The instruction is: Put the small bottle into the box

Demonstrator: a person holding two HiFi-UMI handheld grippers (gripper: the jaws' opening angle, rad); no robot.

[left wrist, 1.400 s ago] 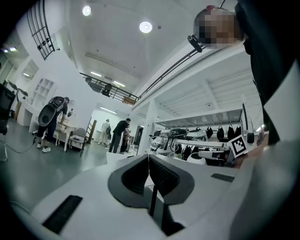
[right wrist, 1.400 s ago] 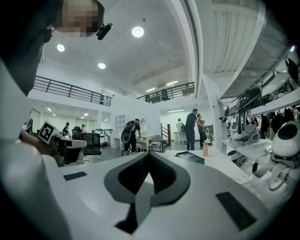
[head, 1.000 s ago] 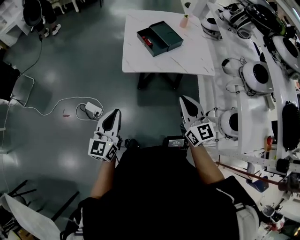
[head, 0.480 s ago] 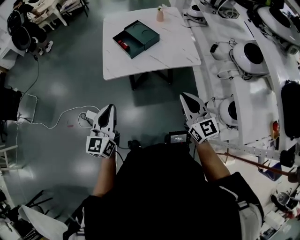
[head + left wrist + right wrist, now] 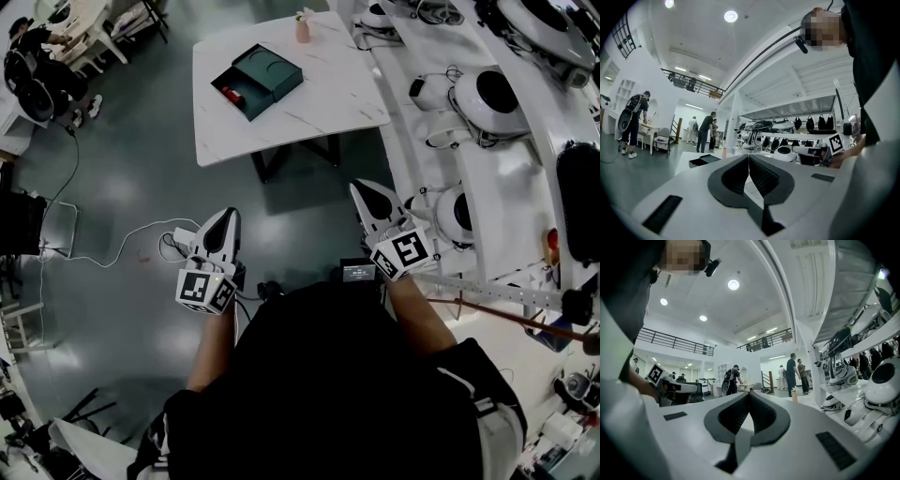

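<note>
A person holds the left gripper (image 5: 228,216) and the right gripper (image 5: 362,188) out over the dark floor (image 5: 131,150), both pairs of fingers closed tip to tip with nothing between them. Well ahead, the small pink bottle (image 5: 302,30) stands upright at the far edge of the white desk (image 5: 323,94), near the open dark-green box (image 5: 272,70) but apart from it.

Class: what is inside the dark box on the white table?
A small red item lies in the box's open end, too small to identify. Its green cover hides the rest.
</note>
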